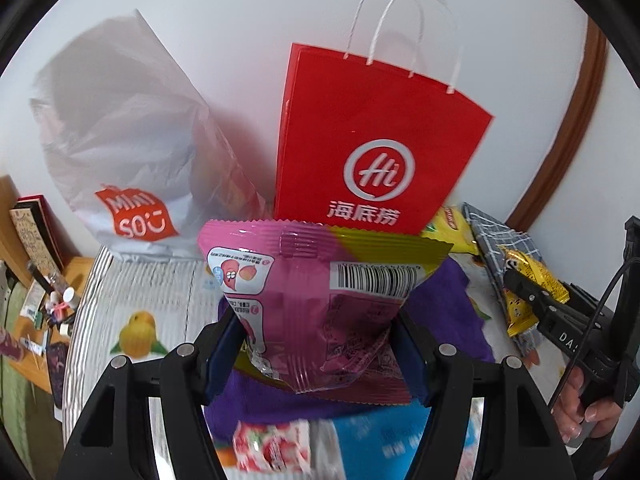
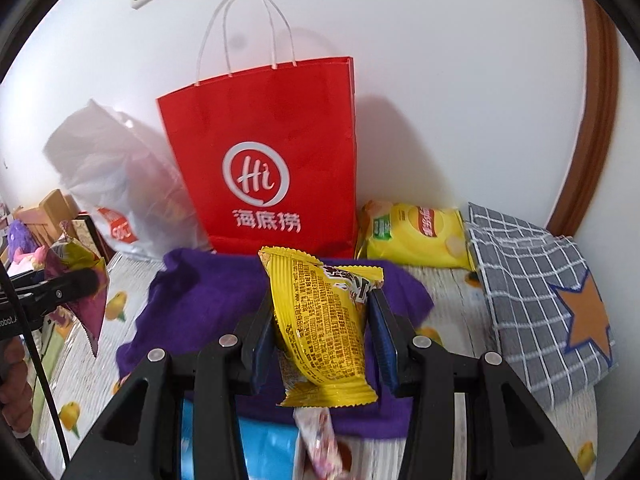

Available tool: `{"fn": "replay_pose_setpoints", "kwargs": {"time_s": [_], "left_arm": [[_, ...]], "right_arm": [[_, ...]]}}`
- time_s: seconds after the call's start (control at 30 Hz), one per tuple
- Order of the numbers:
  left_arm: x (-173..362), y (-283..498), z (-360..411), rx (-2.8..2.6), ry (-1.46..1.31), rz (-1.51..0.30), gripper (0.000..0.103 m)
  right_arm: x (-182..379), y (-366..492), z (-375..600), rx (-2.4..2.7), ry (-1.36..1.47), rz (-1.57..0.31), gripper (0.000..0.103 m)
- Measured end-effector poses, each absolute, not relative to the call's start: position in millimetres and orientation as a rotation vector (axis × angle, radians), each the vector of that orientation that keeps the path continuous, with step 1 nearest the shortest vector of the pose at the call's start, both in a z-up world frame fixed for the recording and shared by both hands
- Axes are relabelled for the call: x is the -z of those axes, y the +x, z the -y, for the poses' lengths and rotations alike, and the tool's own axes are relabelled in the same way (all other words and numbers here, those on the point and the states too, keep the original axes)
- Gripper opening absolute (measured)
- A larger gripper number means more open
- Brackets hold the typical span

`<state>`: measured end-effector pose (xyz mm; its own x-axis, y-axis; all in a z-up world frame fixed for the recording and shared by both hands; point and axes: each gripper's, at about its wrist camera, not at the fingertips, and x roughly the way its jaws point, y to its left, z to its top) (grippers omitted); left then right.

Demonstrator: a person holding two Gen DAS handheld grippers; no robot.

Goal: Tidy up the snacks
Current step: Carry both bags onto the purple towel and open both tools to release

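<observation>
Two snack packets lifted above the tabletop [image 2: 440, 280]: one pink packet [image 1: 316, 304] pinched in the left gripper [image 1: 320, 356], one yellow packet [image 2: 324, 320] pinched in the right gripper [image 2: 324, 344]. Underneath, one purple cloth [image 2: 208, 300]. Behind, against the wall, one red paper bag [image 2: 272, 152], one white plastic bag [image 1: 132, 152], one yellow chip bag [image 2: 416, 236], one checked grey cloth [image 2: 532, 280].

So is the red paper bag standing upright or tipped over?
Upright. The red paper bag stands on its base by the wall, handles pointing up.
</observation>
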<state>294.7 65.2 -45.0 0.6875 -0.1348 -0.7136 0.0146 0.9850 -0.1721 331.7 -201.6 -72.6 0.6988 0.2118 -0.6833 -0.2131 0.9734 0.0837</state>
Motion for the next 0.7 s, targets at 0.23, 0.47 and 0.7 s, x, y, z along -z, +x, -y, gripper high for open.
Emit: {"fn": "replay_pose_setpoints", "kwargs": {"time_s": [0.23,0.47,0.7], "left_arm": [[74.9,348.5,-71.8,0.071,-0.176,-0.862,0.067],[110.0,384.6,-69.3,0.073,-0.185,-0.942,0.067],[136.2,396.7,-59.3,0.068,-0.123,-0.992,0.067]], "right_arm": [[96.9,380.5,200.2,-0.218,0.002,-0.781,0.043],[129.8,406.1,195.6,-0.238,-0.007,-0.826,0.043],[163.1,416.6,187.1,-0.262,-0.049,-0.921,0.043]]}}
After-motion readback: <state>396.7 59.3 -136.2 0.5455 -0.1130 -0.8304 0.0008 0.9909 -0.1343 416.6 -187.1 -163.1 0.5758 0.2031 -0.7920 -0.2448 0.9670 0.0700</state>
